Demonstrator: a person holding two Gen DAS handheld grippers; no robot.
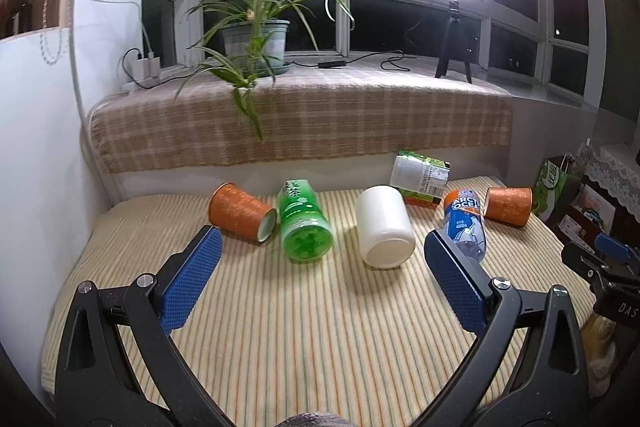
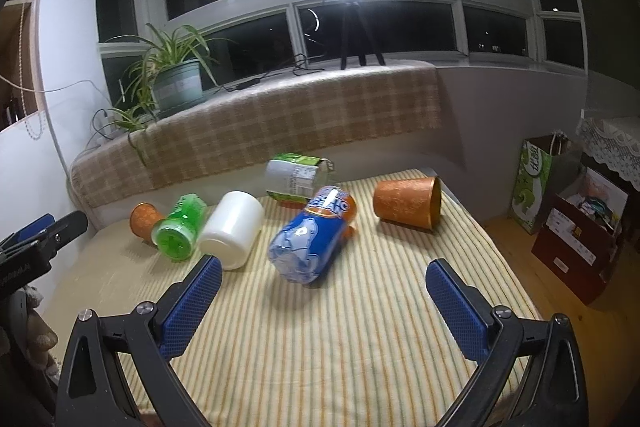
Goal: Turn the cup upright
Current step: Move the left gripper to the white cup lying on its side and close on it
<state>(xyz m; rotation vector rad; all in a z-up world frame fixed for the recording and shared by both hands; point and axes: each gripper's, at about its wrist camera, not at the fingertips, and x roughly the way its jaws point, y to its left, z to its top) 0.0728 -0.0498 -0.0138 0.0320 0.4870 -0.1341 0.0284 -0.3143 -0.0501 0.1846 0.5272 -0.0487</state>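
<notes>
A white cylindrical plastic cup [image 1: 385, 227] lies on its side mid-table on the striped yellow cloth [image 1: 300, 327], among toppled orange paper cups [image 1: 240, 217] and bottles, probably staged for righting; the left gripper [image 1: 322, 281] and right gripper [image 2: 324, 307] both hover spread wide, holding nothing

I see two orange cups [image 1: 239, 215] [image 2: 406, 202], a white cup [image 1: 385, 227], a translucent green bottle [image 1: 303, 227] and a blue-and-orange bottle [image 2: 310, 235] on the surface [image 1: 320, 327] with its cream cloth striped in orange and green, under a tan plaid ledge cover [image 1: 304, 115], and blue pads on my black left hand-held gripper [image 1: 320, 283].
</notes>
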